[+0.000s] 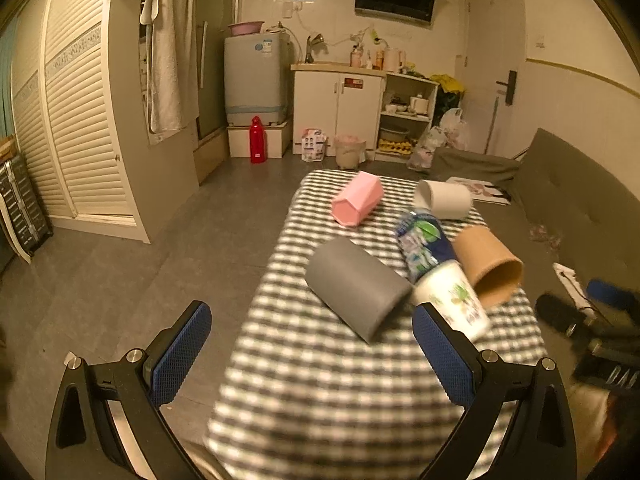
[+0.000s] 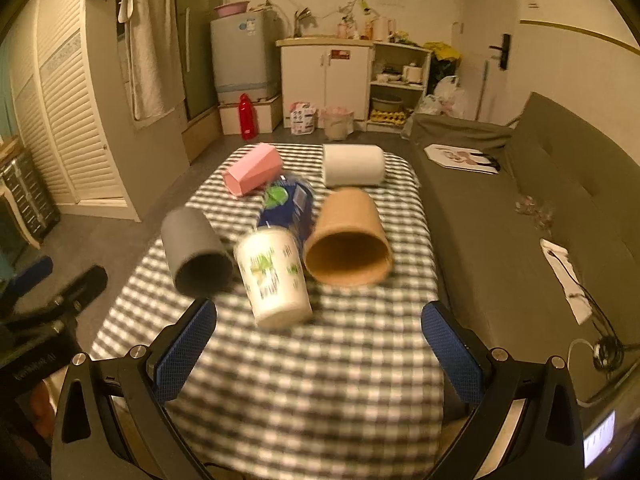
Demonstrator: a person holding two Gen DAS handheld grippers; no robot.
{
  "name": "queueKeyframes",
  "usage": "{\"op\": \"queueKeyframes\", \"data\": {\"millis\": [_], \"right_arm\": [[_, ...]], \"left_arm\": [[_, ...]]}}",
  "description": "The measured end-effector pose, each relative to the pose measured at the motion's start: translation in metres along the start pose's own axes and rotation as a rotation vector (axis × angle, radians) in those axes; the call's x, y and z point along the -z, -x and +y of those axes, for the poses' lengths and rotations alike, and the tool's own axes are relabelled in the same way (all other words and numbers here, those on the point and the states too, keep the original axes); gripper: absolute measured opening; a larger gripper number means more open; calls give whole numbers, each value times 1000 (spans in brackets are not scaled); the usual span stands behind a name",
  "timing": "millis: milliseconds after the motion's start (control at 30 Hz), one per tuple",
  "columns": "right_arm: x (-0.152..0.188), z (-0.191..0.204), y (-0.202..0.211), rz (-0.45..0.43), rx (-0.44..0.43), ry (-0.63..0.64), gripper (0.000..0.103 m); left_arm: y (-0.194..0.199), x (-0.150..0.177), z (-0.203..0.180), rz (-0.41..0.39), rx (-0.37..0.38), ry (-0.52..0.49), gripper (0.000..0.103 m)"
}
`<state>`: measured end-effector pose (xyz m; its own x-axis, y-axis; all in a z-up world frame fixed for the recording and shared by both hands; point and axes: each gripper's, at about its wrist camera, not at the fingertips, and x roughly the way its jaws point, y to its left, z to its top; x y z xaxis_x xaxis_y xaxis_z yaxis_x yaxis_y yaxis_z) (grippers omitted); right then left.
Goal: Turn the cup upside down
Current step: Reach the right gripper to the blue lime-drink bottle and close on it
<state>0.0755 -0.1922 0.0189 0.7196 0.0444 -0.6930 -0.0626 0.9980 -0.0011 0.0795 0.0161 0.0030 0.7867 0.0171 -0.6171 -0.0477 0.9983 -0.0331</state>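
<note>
Checked cloth covers the table [image 2: 304, 360], and six cups lie on their sides across it, which is why none can count as flipped yet: each must be stood rim-down. Seen from the right wrist, the white printed cup [image 2: 274, 278] lies nearest, at about 11 o'clock from the right gripper [image 2: 319, 346], its base toward the camera. The brown paper cup [image 2: 347, 236] lies at 12 o'clock with its open mouth facing the lens, touching or just beside the blue printed cup [image 2: 286, 208]. The grey cup [image 2: 196, 252] sits at 10 o'clock, the pink faceted cup [image 2: 253, 171] and the plain white cup [image 2: 354, 166] farther off, at the far edge.

Both tools hover short of the cups with jaws spread wide and nothing between them; the left gripper [image 1: 312, 354] faces the grey cup [image 1: 356, 286] at 12 o'clock. My guess is that the wide spread is set to take a cup across its body, and the white printed one looks likeliest for the right
</note>
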Motion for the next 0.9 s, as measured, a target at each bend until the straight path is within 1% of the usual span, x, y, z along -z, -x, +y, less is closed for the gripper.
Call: {"op": "queueKeyframes", "data": {"millis": [33, 167, 267, 367, 433, 600, 767, 867, 900], "right_arm": [[-15, 2, -6, 8, -3, 10, 103], [-55, 13, -30, 13, 7, 60, 103], [-81, 26, -63, 58, 7, 101, 103], [-96, 35, -99, 111, 10, 115, 103], [-100, 40, -123, 149, 10, 118, 102], [-101, 54, -176, 271, 37, 161, 94], [-97, 56, -203, 345, 47, 169, 88], [-95, 56, -217, 393, 33, 157, 81], [-93, 57, -222, 407, 42, 163, 78]], "left_arm": [[-8, -7, 2, 10, -5, -2, 103], [-34, -25, 10, 20, -35, -8, 103], [-53, -33, 17, 37, -48, -4, 103], [-71, -37, 26, 57, -56, 17, 103], [-82, -38, 32, 72, -56, 33, 103], [-109, -39, 46, 106, -57, 59, 103], [-123, -43, 55, 112, -54, 71, 103], [-127, -45, 59, 114, -52, 77, 103], [-127, -45, 59, 116, -52, 79, 103]]}}
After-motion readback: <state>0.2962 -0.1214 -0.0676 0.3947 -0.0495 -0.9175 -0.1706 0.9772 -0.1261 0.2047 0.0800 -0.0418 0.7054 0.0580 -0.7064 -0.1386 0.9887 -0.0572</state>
